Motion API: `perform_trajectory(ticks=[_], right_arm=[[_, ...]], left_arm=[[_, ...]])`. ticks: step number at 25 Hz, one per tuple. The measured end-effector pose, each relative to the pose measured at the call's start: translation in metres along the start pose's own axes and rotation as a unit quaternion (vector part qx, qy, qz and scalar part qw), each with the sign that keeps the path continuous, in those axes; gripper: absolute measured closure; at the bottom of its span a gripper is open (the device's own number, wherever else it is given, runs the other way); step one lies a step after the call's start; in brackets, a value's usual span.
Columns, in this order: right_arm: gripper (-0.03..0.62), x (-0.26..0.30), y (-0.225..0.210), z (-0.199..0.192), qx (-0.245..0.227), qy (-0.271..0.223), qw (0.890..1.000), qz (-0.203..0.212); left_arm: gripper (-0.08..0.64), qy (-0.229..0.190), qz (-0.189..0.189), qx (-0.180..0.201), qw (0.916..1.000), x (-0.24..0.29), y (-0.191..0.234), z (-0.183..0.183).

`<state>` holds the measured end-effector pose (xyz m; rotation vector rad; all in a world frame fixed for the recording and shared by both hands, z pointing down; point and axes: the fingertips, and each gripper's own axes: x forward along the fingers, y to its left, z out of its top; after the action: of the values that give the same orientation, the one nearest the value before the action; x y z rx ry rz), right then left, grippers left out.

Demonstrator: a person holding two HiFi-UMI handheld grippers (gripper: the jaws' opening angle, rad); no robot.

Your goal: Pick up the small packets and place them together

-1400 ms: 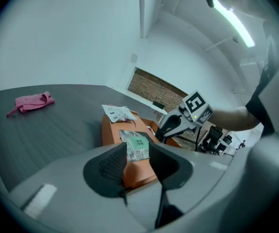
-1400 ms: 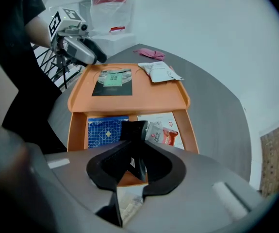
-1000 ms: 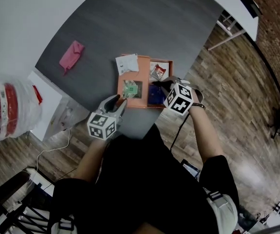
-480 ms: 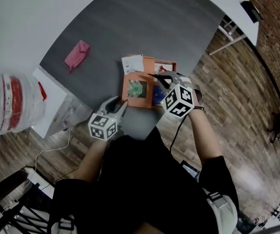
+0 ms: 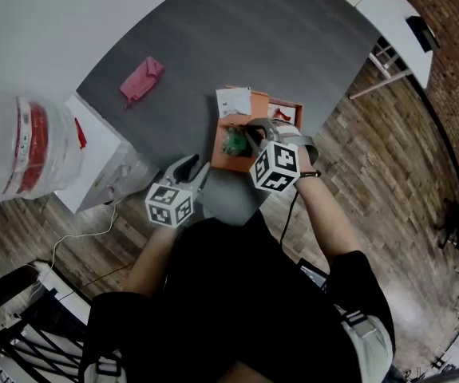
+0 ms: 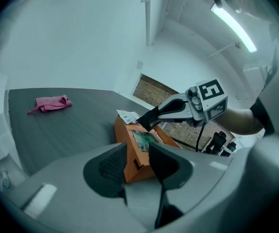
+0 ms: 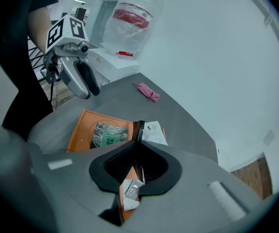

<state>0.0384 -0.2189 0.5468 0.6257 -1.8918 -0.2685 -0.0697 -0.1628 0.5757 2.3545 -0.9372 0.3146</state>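
Observation:
An orange compartment tray [image 5: 219,163] [image 6: 129,170] [image 7: 78,130] sits near the grey table's front edge. A green packet [image 5: 233,143] [image 6: 141,140] [image 7: 107,135] lies in its left compartment. A white packet [image 5: 233,100] [image 6: 127,115] [image 7: 155,132] rests on the far rim. My right gripper [image 5: 243,128] [image 6: 141,124] [image 7: 138,130] hangs shut above the green packet. A small clear packet with red inside [image 7: 130,191] shows between its fingers. Another red-and-white packet [image 5: 283,114] lies in the far right compartment. My left gripper [image 5: 195,166] [image 6: 137,152] stands open and empty, just short of the tray.
A pink cloth [image 5: 141,80] [image 6: 52,102] [image 7: 148,92] lies far left on the table. A clear plastic bag with a red band [image 5: 21,142] [image 7: 132,13] stands on a white side table [image 5: 105,174] to the left. Wooden floor lies beyond the table's right edge.
My right gripper has moved left across the tray, from the right compartments to above the green packet, rising and rolling while staying shut. The left gripper has stayed near the table's front edge.

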Motion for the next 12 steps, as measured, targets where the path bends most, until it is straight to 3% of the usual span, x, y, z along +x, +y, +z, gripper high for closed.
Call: perform_trajectory(ticks=[12], right_arm=[[0.561,0.011,0.01,0.013,-0.048,0.022,0.999,-0.011]], left_arm=[[0.422,-0.007,0.013,-0.024,0.9996,-0.015,0.016,-0.007]])
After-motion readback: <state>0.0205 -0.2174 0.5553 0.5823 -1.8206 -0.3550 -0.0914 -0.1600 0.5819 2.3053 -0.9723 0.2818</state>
